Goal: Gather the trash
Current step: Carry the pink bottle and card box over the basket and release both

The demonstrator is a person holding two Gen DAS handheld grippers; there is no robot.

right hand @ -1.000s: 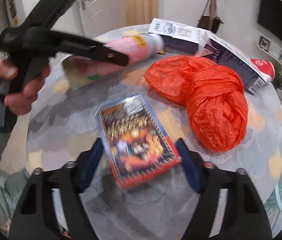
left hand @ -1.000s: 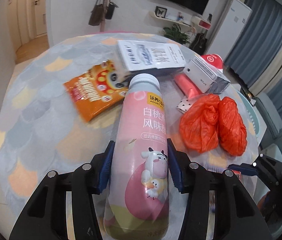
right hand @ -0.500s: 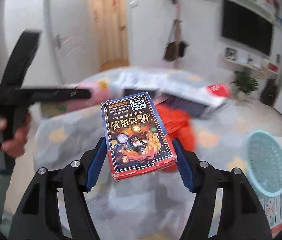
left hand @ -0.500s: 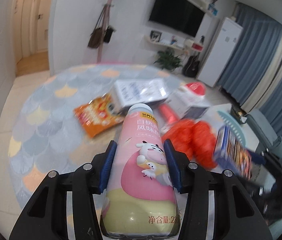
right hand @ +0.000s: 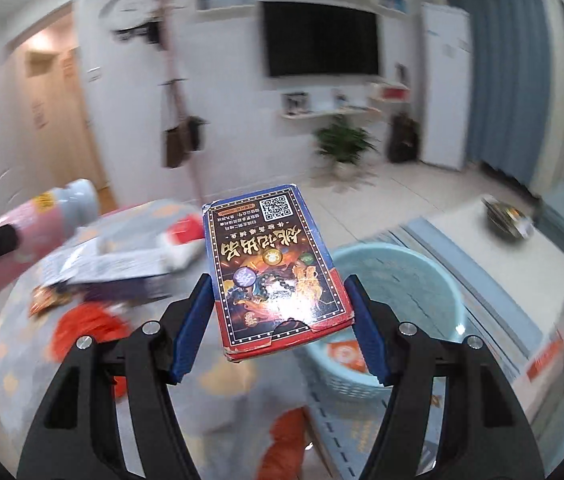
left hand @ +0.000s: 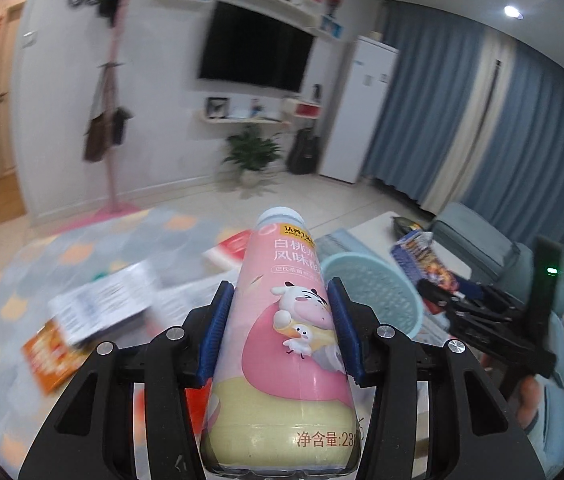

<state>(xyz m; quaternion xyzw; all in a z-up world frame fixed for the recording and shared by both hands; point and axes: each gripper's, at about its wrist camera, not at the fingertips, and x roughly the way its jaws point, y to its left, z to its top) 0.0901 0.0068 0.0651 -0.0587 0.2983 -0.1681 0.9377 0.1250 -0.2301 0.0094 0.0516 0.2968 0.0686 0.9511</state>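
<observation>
My left gripper [left hand: 280, 332] is shut on a pink yoghurt bottle [left hand: 286, 332] and holds it up in the air. My right gripper [right hand: 280, 320] is shut on a dark card box [right hand: 274, 276] with red edges, also lifted. A light blue basket [right hand: 410, 300] stands on the floor past the table, just right of the box; it also shows behind the bottle in the left wrist view [left hand: 378, 292]. The right gripper with its box [left hand: 426, 260] shows at the right of the left wrist view. The bottle [right hand: 26, 240] shows at the left of the right wrist view.
On the round scale-patterned table [left hand: 22, 288] lie an orange snack packet [left hand: 48, 356], white boxes [left hand: 102, 304], and an orange plastic bag [right hand: 86, 328]. An orange wrapper [right hand: 346, 356] lies inside the basket. A white low table [right hand: 514, 260] and a sofa [left hand: 482, 236] stand to the right.
Both grippers lifted their loads off the table and swung right, toward the blue basket. The table with its trash slid down and left in both views.
</observation>
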